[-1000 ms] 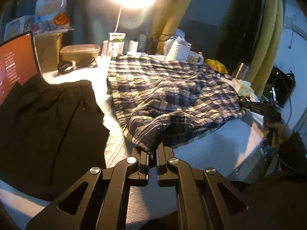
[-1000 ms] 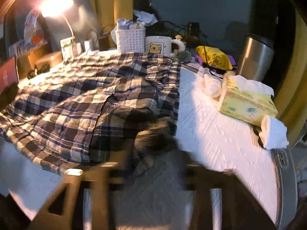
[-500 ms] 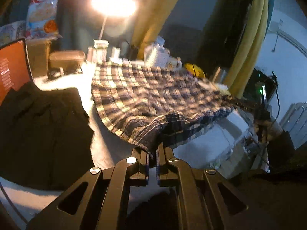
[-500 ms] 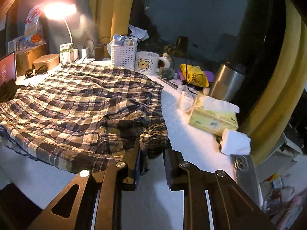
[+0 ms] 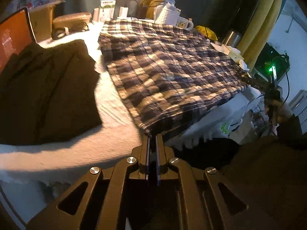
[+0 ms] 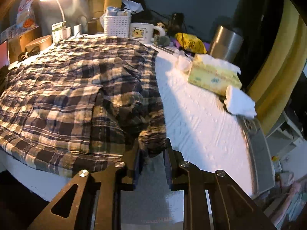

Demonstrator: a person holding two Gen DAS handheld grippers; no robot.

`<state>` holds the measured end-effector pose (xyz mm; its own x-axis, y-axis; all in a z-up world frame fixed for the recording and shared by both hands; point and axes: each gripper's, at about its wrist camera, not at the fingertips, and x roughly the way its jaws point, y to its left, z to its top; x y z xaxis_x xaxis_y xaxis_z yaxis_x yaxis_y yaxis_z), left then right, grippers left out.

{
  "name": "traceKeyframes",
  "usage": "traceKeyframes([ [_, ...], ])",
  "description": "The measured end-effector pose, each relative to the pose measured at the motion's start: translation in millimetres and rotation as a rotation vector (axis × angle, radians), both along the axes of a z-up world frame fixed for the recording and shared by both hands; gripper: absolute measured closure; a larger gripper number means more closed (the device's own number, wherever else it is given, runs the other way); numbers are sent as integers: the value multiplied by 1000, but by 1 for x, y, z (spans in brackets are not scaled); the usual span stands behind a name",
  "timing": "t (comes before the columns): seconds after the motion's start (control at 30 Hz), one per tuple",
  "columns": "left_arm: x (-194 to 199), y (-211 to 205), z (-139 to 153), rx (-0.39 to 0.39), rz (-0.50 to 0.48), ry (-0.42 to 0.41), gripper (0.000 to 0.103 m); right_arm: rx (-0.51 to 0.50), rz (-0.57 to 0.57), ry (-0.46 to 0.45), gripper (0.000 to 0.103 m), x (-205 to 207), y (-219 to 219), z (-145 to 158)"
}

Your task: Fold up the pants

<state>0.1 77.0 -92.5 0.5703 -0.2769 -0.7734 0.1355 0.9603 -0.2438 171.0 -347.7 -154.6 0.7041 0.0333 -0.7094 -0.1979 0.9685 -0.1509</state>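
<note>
Spanning both grippers: plaid pants (image 5: 172, 72)

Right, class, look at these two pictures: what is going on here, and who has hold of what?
A person is working on plaid pants spread over a white-covered table, a gripper in each hand. The left gripper is shut on one near corner of the fabric; the right gripper is clamped on a bunched edge at the other side. The cloth lies mostly flat, not yet folded over. A dark garment lies beside it, and a mug and tissue box sit clear of the pants.
</note>
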Motion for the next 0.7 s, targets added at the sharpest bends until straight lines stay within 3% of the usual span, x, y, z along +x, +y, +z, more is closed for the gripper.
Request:
traceKeyframes([
  [0.03,-1,5,5,16,10,-14,98,15,-5,3,79,-1,-3,0],
  [0.1,2,16,14,43,29,-44,94,25,-17,-1,65,-2,-6,3],
  [0.17,8,29,21,62,59,-73,52,11,-34,-24,50,-4,-9,10],
  [0.2,11,36,25,65,78,-92,46,11,-37,-33,47,-4,-10,13],
  [0.33,50,52,37,96,145,-170,44,24,-55,-82,43,0,-15,34],
  [0.47,103,56,28,78,161,-183,44,42,-41,-97,43,13,-11,45],
  [0.6,155,52,10,114,141,-170,44,49,-26,-93,43,29,-2,49],
  [0.7,183,51,-10,112,111,-87,44,62,-21,-87,43,38,0,49],
])
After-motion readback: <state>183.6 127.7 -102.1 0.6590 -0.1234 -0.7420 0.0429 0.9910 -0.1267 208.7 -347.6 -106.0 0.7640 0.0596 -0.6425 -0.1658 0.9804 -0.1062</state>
